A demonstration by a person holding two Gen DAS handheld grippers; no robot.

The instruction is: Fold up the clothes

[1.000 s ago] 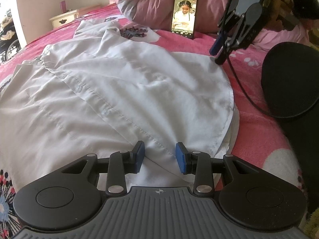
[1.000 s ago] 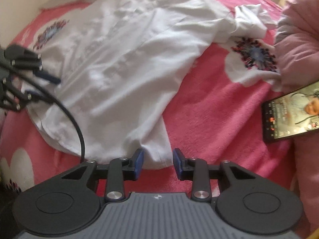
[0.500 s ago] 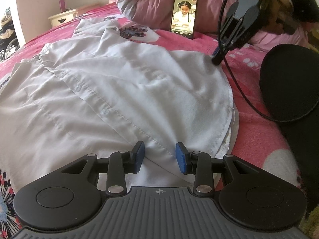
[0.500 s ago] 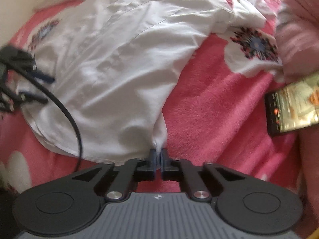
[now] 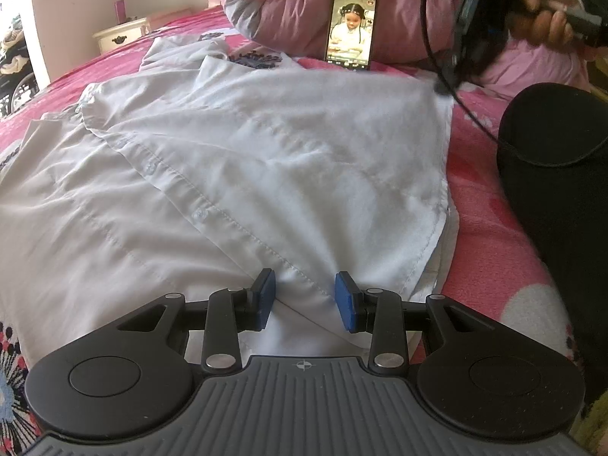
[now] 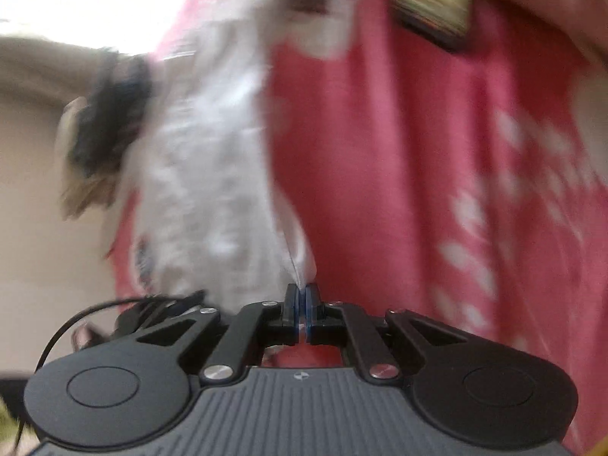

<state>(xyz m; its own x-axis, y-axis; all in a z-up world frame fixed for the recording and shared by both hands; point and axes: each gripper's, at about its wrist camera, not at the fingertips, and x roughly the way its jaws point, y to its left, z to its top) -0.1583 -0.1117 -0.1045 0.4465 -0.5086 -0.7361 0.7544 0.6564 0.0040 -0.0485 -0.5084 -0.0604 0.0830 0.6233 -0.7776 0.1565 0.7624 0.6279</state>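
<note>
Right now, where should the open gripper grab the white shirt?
Probably the hem of the white shirt, right between the left gripper pads, coming in low from the near edge. The buttoned front strip ends there, giving a firmer, thicker fold to pinch.

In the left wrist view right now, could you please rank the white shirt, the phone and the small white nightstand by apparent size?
1. White shirt, by far.
2. Phone.
3. Nightstand, though it stands farther back, so that order is unsure.
</note>
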